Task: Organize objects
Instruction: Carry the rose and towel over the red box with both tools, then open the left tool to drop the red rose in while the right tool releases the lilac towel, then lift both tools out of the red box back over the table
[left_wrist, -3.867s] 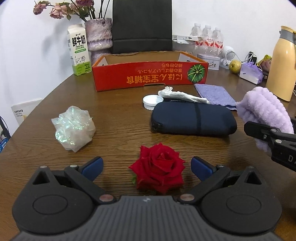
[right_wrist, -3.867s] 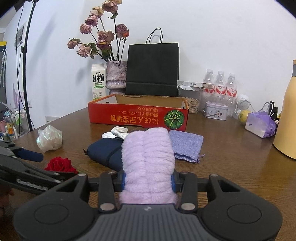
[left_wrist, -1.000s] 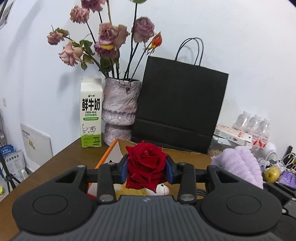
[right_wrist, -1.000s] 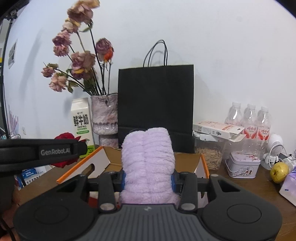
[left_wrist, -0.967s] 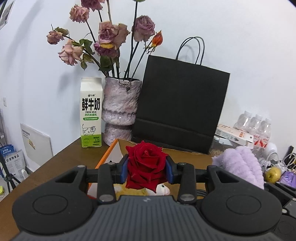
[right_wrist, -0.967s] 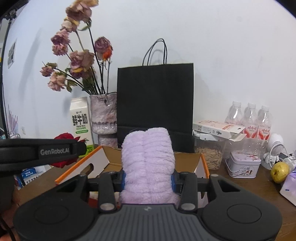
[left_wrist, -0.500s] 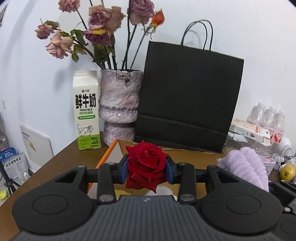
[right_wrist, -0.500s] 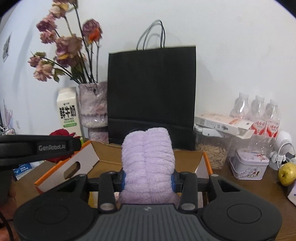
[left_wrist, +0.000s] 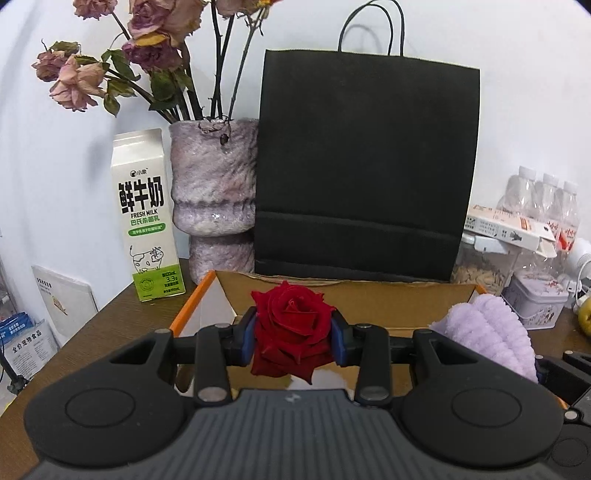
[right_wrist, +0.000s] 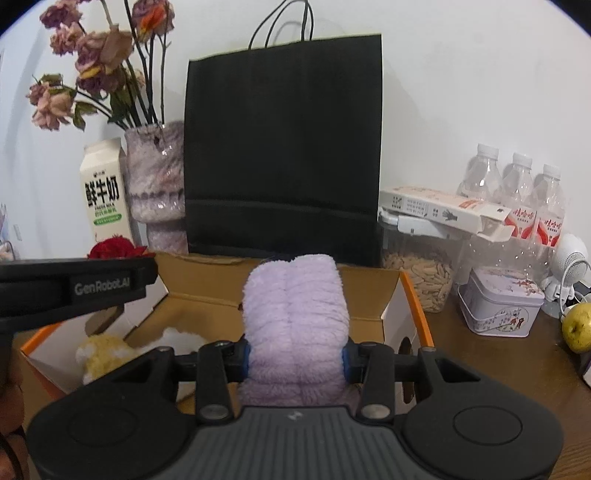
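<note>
At the far left of the left wrist view, papers and a white card lean by the wall, cut off by the frame edge and too small to read. Next comes the milk carton (left_wrist: 147, 214) standing on the wooden table (left_wrist: 110, 325), then the mottled vase (left_wrist: 214, 192) of dried roses, whose topmost blooms run out of the picture. The black paper bag (left_wrist: 365, 166) stands behind the cardboard box (left_wrist: 369, 299); the box's floor is mostly hidden behind the gripper body.

The left gripper (left_wrist: 294, 334) is clamped on the red rose (left_wrist: 293, 328), its blue pads pressed into the petals on both sides, held above the box opening. A white patch shows just under the rose, but what it is cannot be made out.

In the right wrist view, the left gripper's black arm crosses the left edge and hides most of the rose. Below it, inside the box, lies a yellow-and-white plush toy (right_wrist: 107, 350), partly covered by the right gripper's body. The right gripper (right_wrist: 294, 360) is closed on the purple fluffy cloth (right_wrist: 295, 314), also held over the box; the cloth's lower end is hidden behind the gripper.

Further right stand a clear jar (right_wrist: 417, 277), a tin (right_wrist: 502, 306), three water bottles (right_wrist: 517, 192) and a yellowish fruit (right_wrist: 576, 328), cut by the frame edge.
</note>
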